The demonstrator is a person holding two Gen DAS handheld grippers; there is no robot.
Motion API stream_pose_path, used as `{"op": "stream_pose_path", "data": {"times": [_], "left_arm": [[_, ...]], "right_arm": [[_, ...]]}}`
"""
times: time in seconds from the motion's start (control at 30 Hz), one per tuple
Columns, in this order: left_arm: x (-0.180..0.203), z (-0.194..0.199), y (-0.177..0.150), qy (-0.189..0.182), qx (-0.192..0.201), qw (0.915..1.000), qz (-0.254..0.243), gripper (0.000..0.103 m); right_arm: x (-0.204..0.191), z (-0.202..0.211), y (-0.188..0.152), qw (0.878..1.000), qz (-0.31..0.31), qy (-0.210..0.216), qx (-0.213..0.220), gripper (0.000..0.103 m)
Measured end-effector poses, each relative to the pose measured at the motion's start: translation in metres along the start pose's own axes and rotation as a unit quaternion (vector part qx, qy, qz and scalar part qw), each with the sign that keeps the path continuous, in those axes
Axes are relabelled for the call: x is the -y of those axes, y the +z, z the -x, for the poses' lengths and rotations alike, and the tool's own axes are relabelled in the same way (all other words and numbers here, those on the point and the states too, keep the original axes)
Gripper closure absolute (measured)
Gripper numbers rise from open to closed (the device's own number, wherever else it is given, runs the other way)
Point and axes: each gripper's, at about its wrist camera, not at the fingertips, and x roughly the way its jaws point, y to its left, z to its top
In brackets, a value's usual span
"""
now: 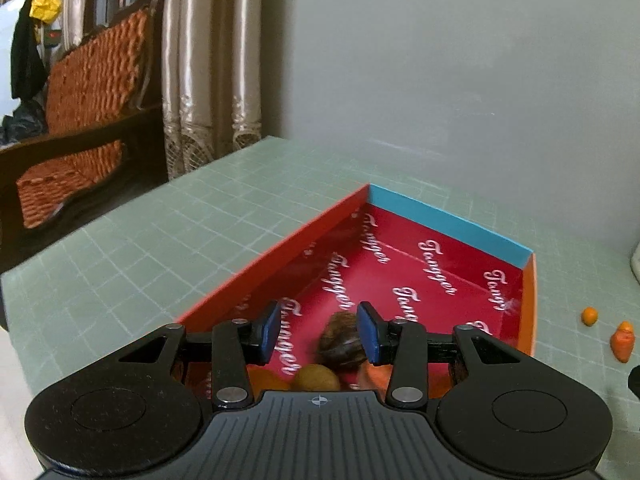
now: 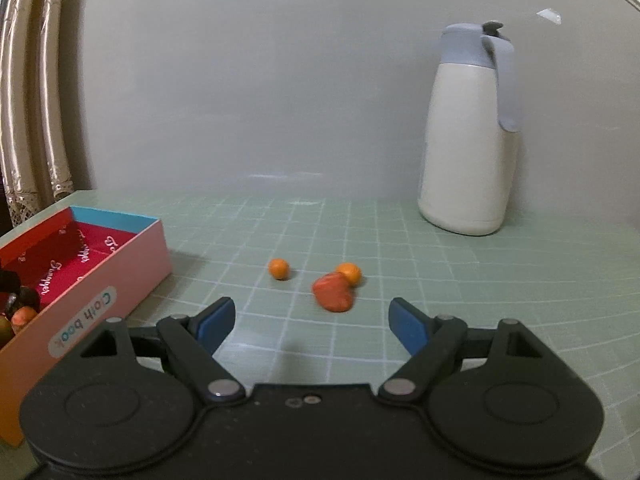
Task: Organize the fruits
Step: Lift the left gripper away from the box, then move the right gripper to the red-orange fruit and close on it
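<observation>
- Fruits [image 2: 335,291] still outside the box are lying on the desk [image 2: 360,232] just ahead of the right tongs [image 2: 312,324]: a reddish-orange lump with a small orange ball [image 2: 349,273] touching its far side, and a second small orange ball [image 2: 278,268] sitting apart, ahead and left of the gap.
- Right tongs are standing wide, blue pads [image 2: 408,326] apart, nothing between them, hovering over bare desk short of the fruits.
- Box [image 1: 448,224], red-lined with white script, is sitting open directly under and ahead of the left tongs [image 1: 318,334]; from the right tongs it is lying off to the left, pink side wall facing them.
- Fruits already in the box are clustering at its near end: a dark brown one [image 1: 340,340] showing beyond the left pads [image 1: 370,332], a yellow-brown round one [image 1: 314,378] and an orange piece [image 1: 370,376] below it.
- Left tongs are standing narrow, partly parted; the dark fruit is appearing behind the gap, against the right pad's edge, with blur; cannot tell whether the pads are pressing on it.
- White jug [image 2: 468,136] with a grey lid is standing upright well ahead and right of the right tongs, by the wall.
- Curtains [image 1: 208,60] and a woven orange chair [image 1: 92,92] are showing far left of the left tongs, beyond the desk.
</observation>
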Motion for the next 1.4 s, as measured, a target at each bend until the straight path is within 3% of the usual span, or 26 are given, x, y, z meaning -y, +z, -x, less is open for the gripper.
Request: {"op": "stream_pose_path", "data": {"times": [0.07, 0.17, 0.4, 0.57, 0.7, 1.03, 1.4], "left_arm": [[-0.005, 0.004, -0.002, 0.003, 0.003, 1.0000, 0.002, 0.060], [-0.017, 0.010, -0.005, 0.012, 0.011, 0.9999, 0.004, 0.043], [-0.030, 0.031, -0.015, 0.002, 0.036, 0.9993, -0.011, 0.041], [-0.034, 0.045, -0.017, 0.010, 0.071, 0.9972, -0.022, 0.024], [-0.043, 0.054, -0.015, 0.016, 0.103, 0.9944, -0.020, 0.018], [-0.061, 0.053, -0.011, 0.036, 0.113, 0.9929, 0.002, 0.017], [-0.076, 0.044, -0.012, 0.056, 0.097, 0.9934, 0.023, 0.013]], "right_arm": [[-0.004, -0.001, 0.000, 1.000, 0.002, 0.004, -0.002, 0.019], [-0.012, -0.005, 0.001, 1.000, 0.007, 0.007, -0.006, 0.019], [-0.023, -0.013, 0.001, 1.000, 0.009, 0.008, -0.013, 0.019], [-0.024, -0.021, 0.003, 1.000, 0.004, 0.001, -0.021, 0.019], [-0.020, -0.028, 0.004, 1.000, 0.000, -0.010, -0.025, 0.019], [-0.002, -0.050, 0.010, 0.999, -0.022, -0.030, -0.040, 0.021], [0.008, -0.079, 0.016, 0.996, -0.044, -0.028, -0.071, 0.031]]}}
